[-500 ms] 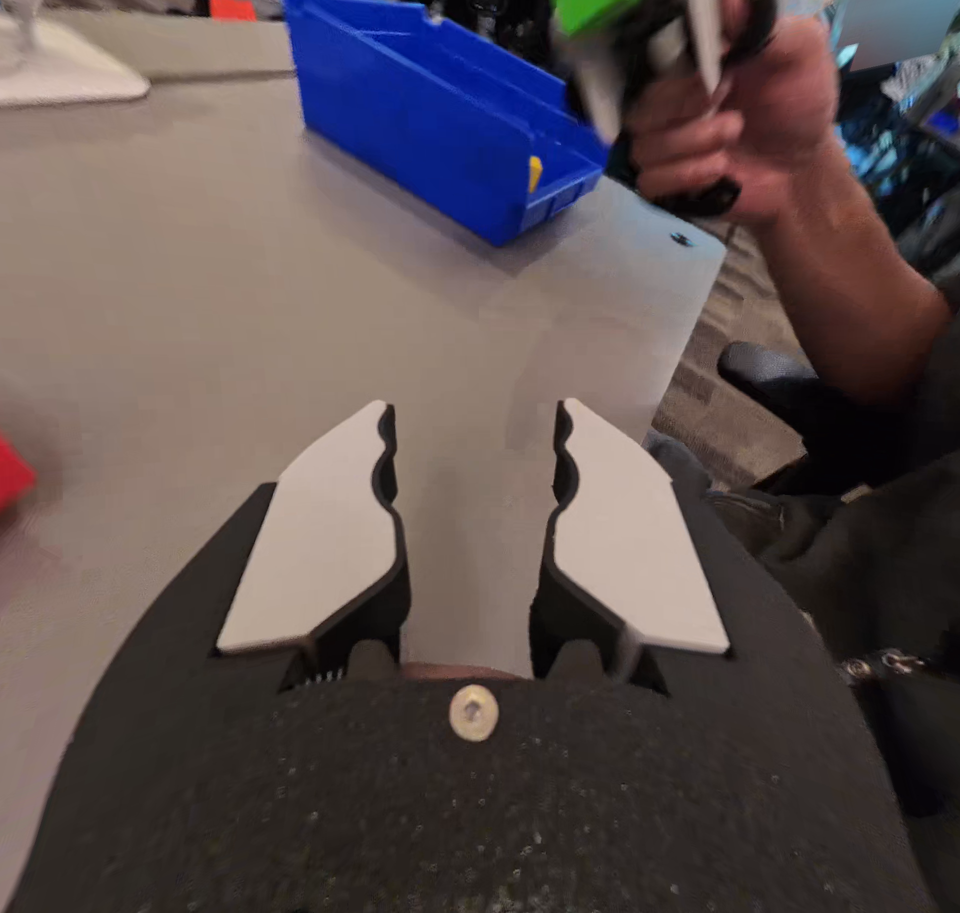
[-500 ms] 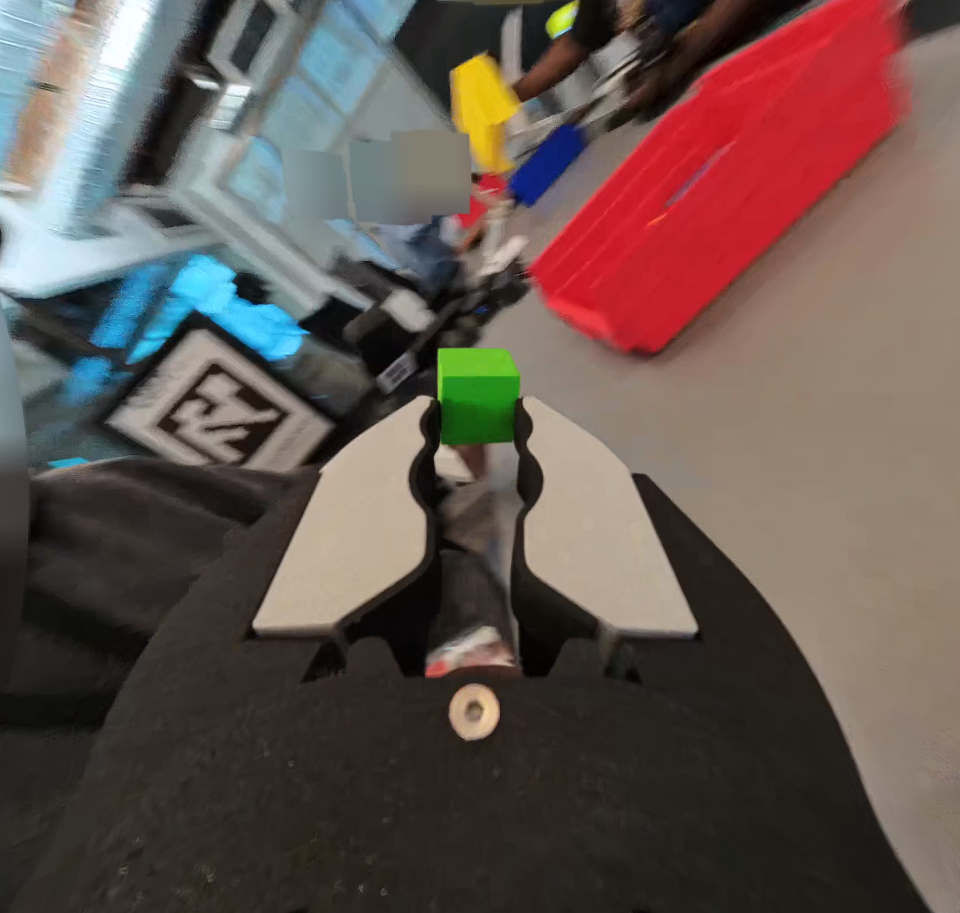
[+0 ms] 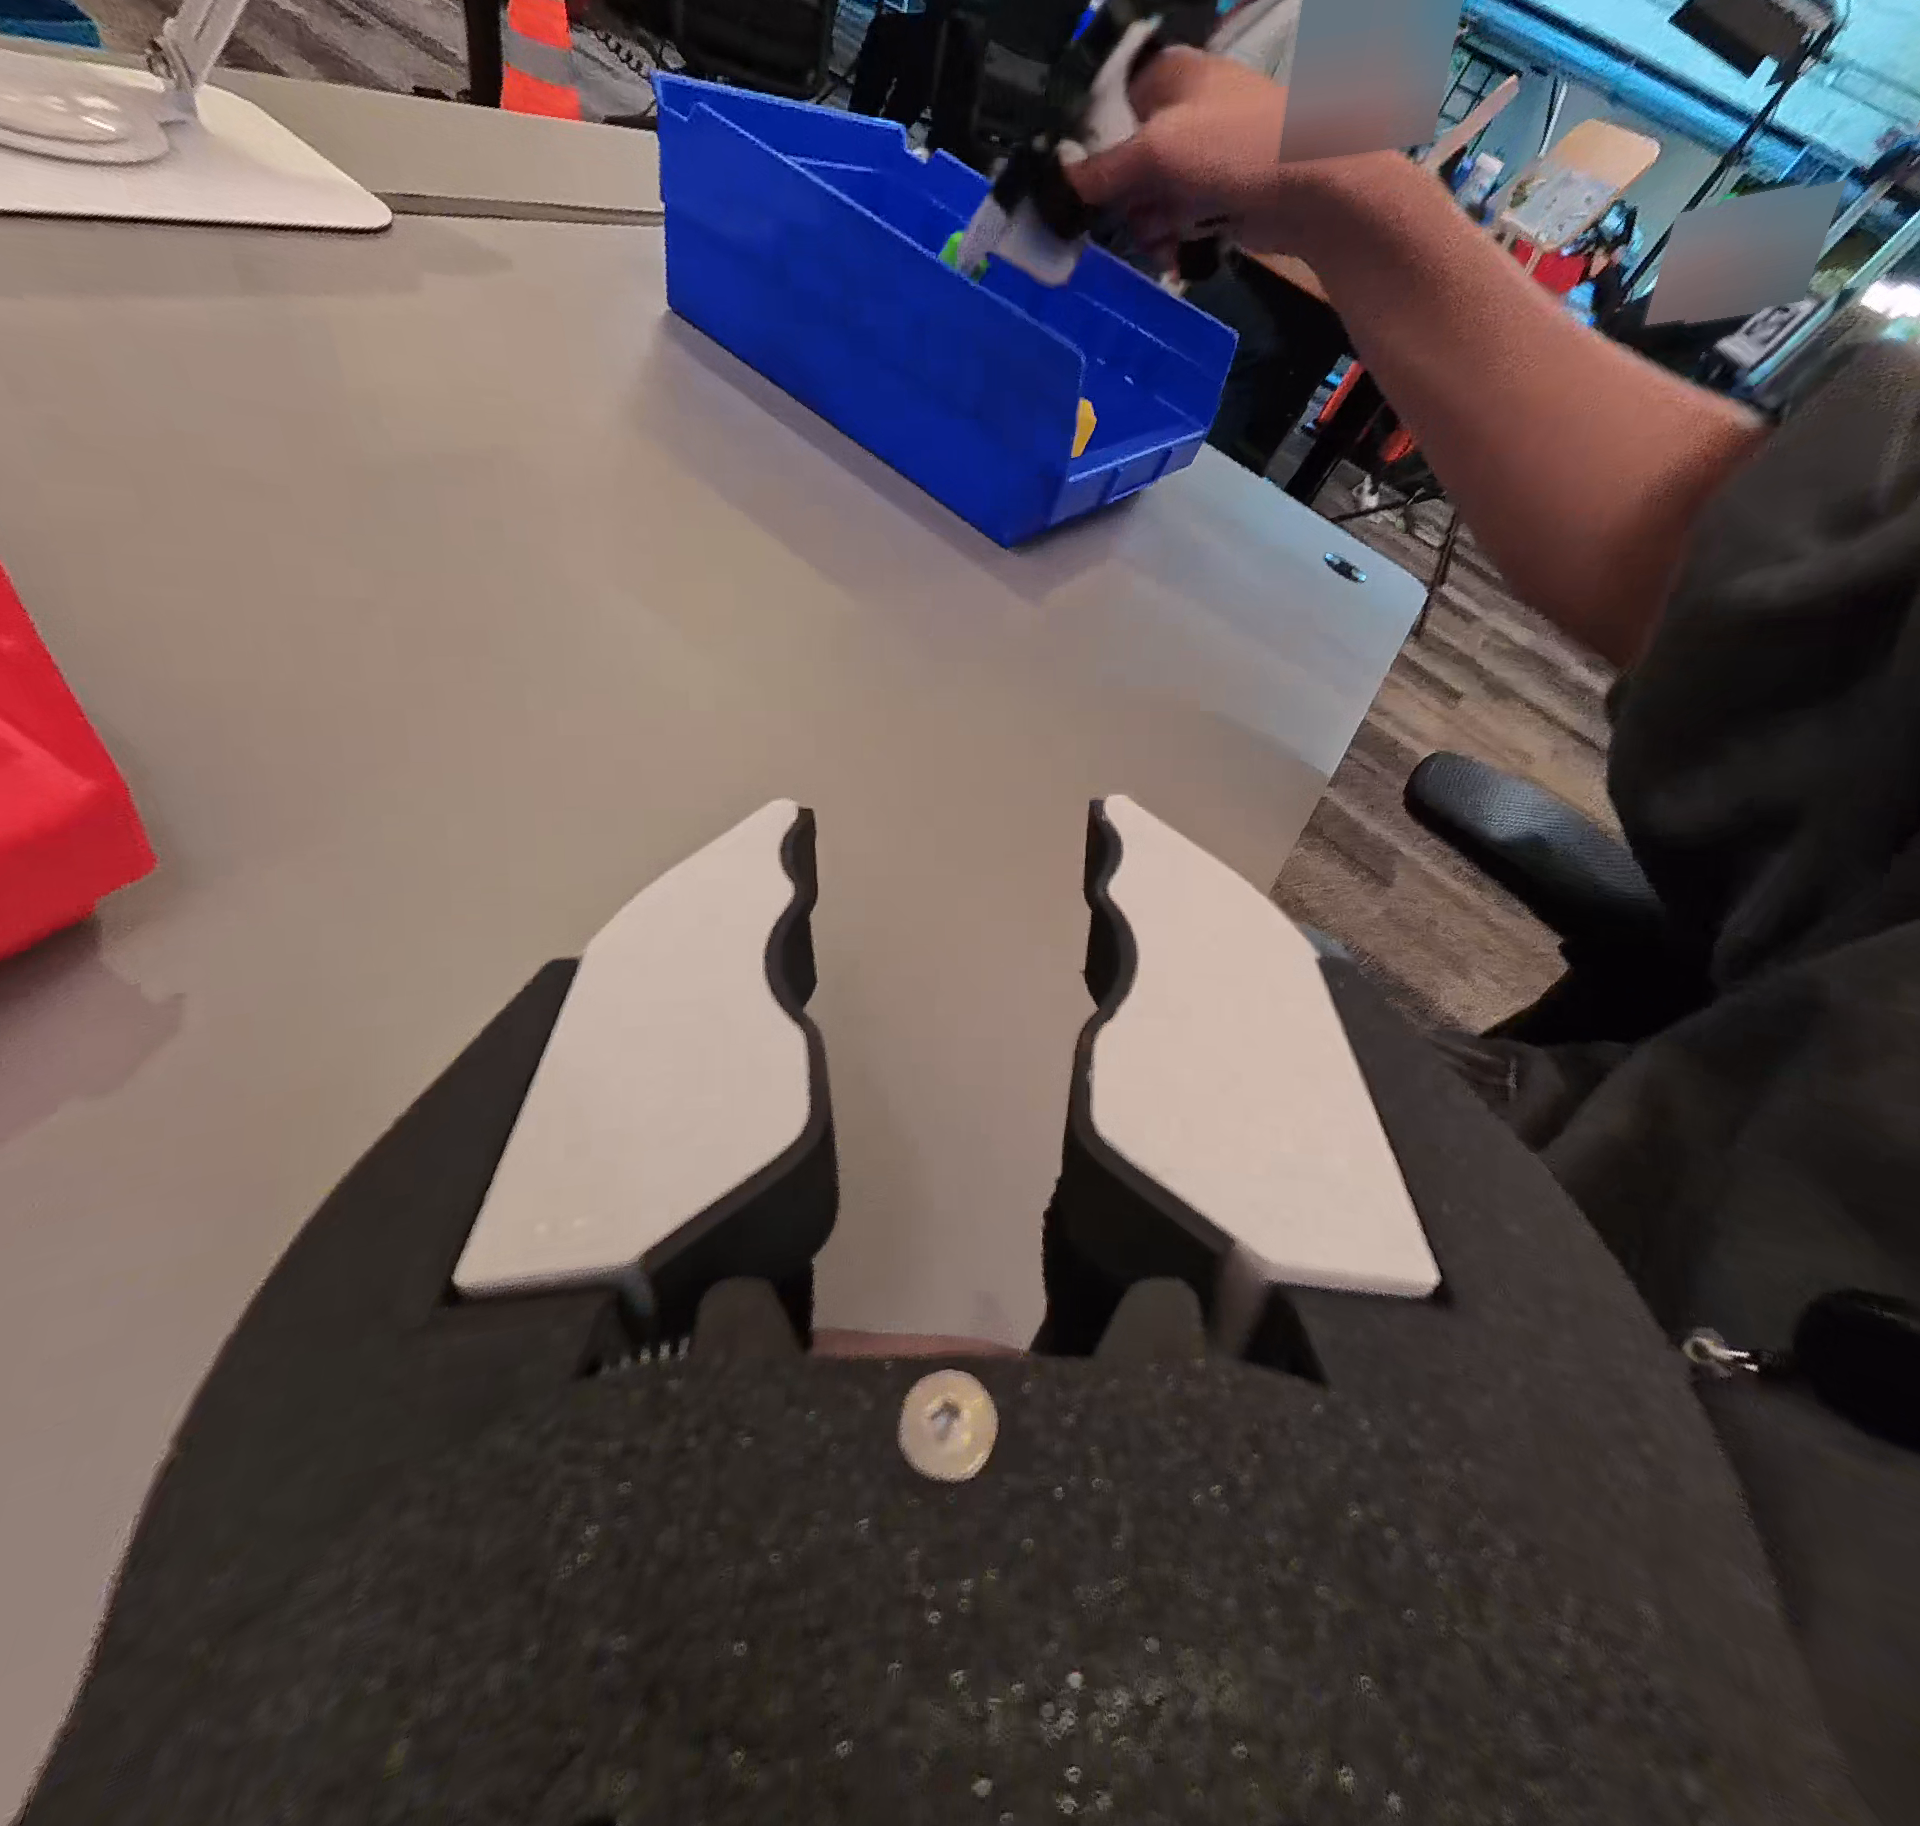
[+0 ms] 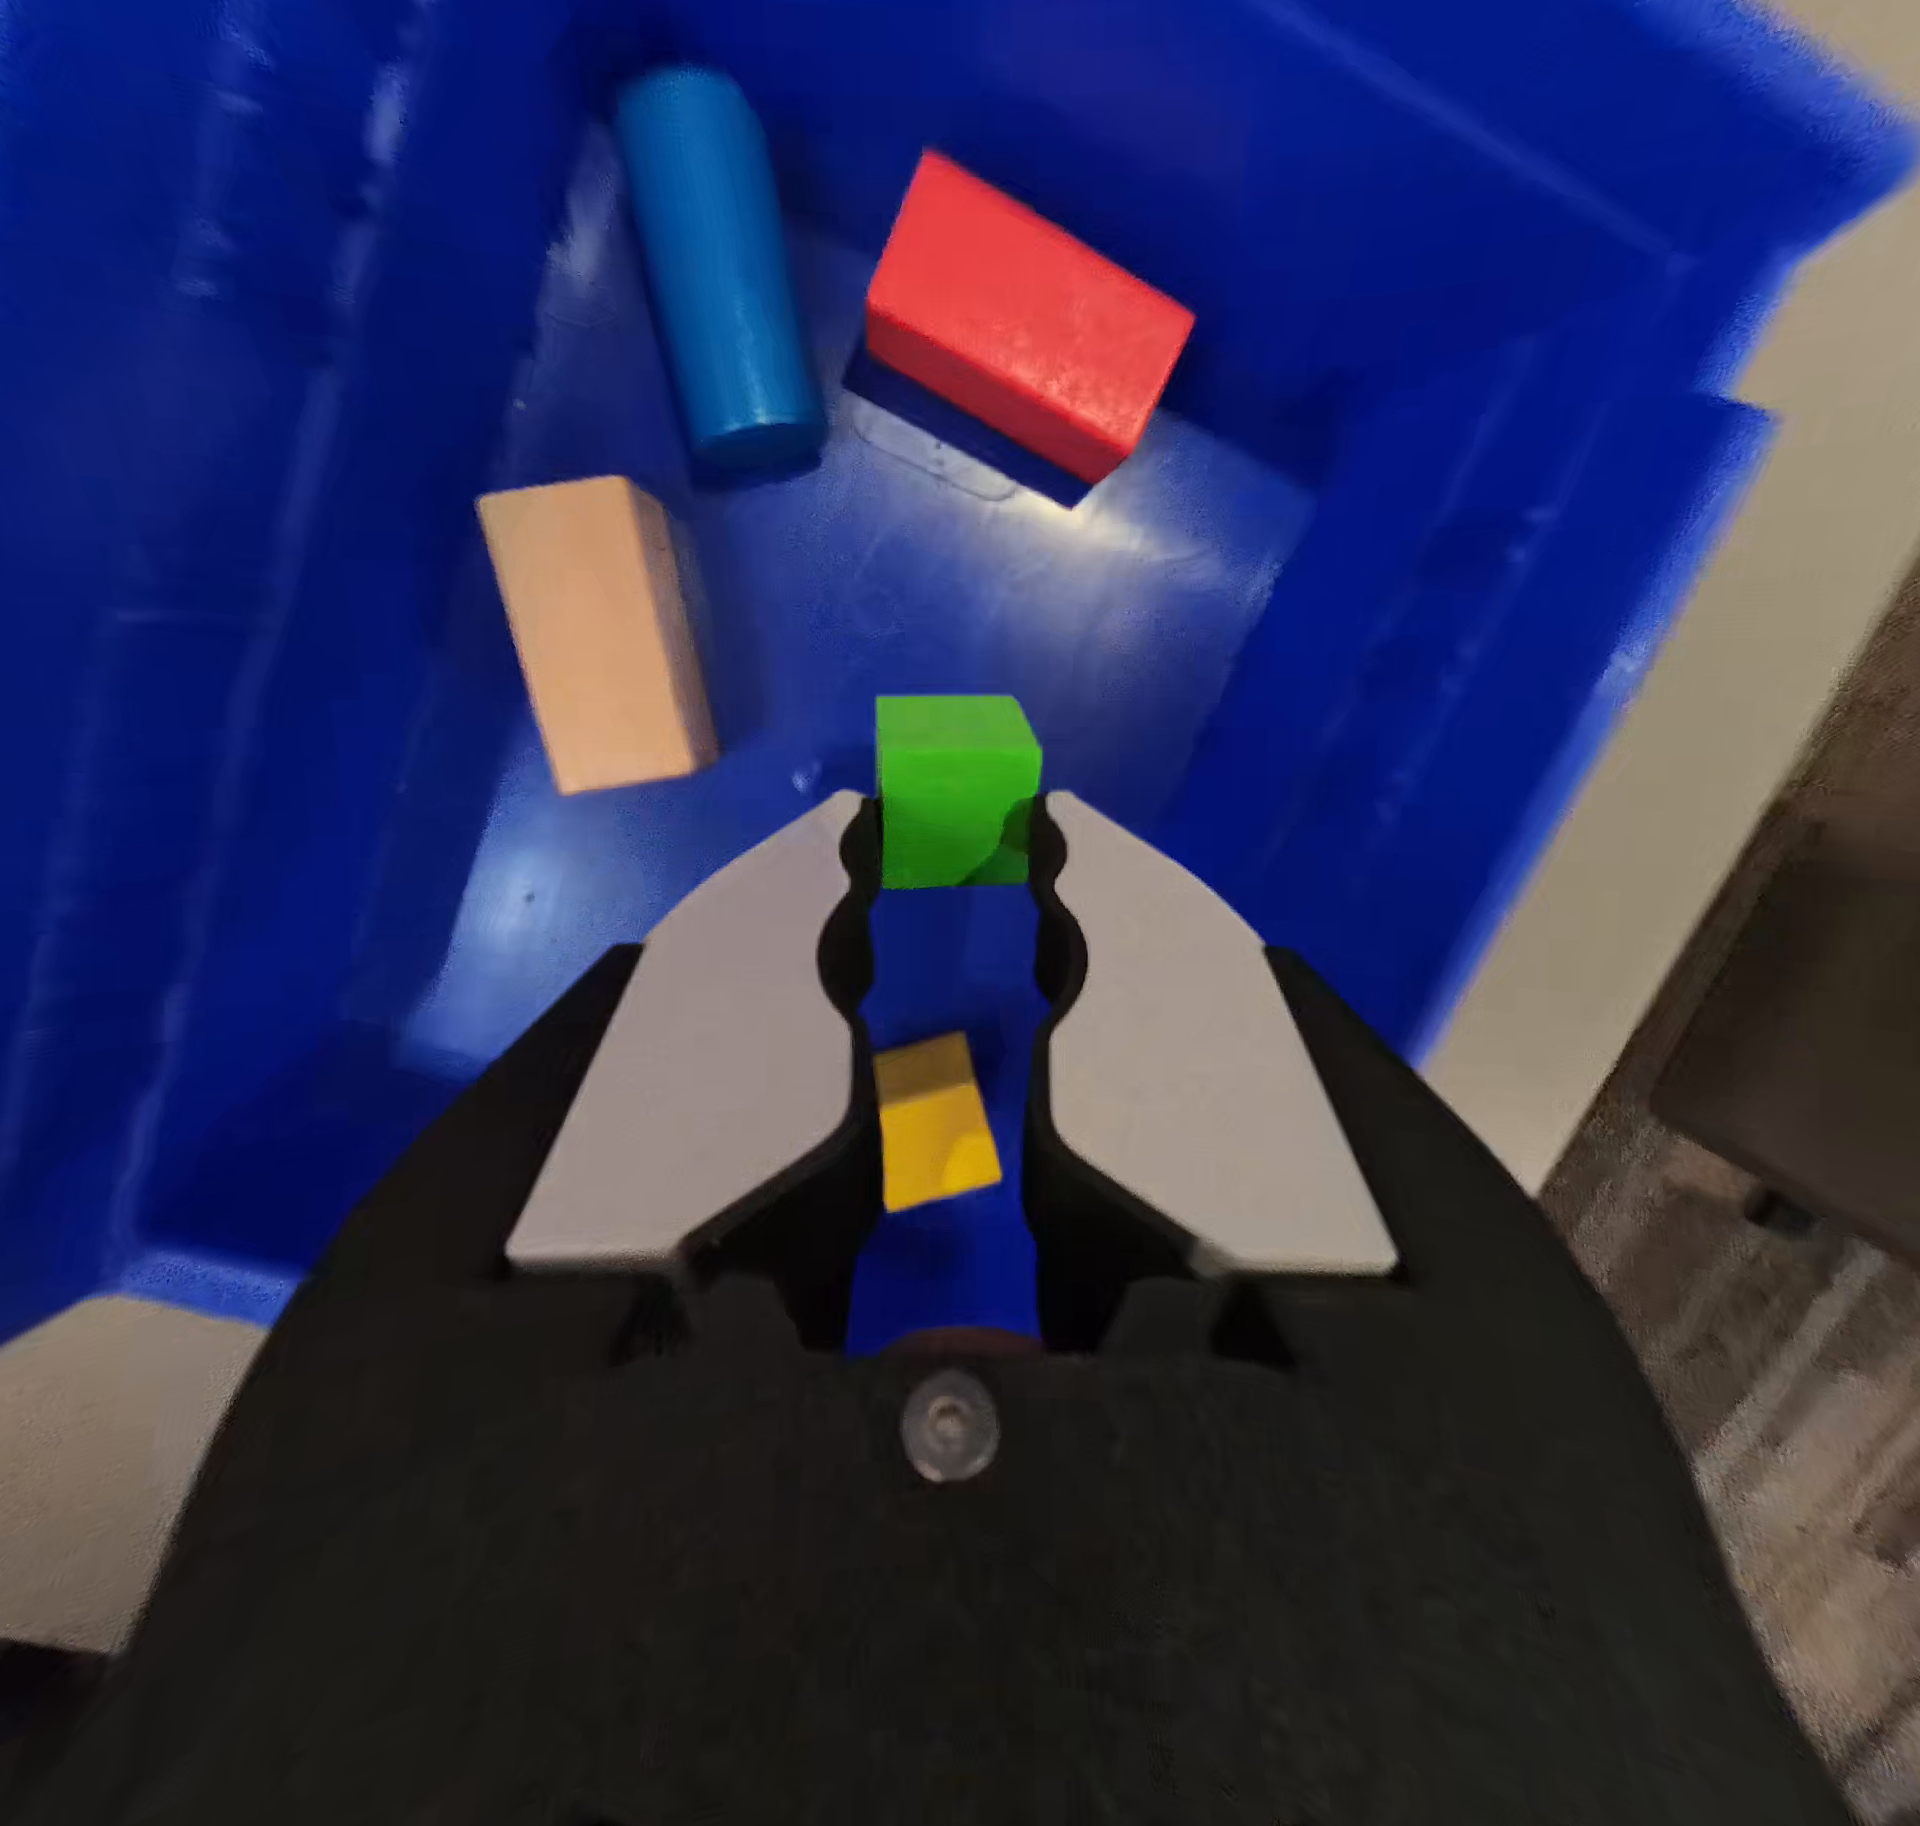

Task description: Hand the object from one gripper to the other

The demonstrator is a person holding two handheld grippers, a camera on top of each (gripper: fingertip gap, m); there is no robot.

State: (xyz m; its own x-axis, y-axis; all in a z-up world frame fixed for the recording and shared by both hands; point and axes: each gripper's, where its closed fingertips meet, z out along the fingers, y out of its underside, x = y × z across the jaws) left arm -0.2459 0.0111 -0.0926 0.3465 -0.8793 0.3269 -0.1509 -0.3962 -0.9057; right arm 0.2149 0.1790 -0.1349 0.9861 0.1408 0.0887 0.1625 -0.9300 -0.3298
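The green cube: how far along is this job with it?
Done: the small green cube sits pinched in the right gripper, while the left gripper is open and empty over the grey table. In hand: the right one holds it over the blue plastic bin. Left: letting it go there, probably.

A green cube (image 4: 954, 789) is seen against a blue bin (image 4: 1455, 249). In the bin, a red block (image 4: 1023, 316), a blue cylinder (image 4: 717, 270), a tan block (image 4: 597, 633) and a yellow block (image 4: 933, 1122) are seen. The table (image 3: 416, 581) is coloured grey.
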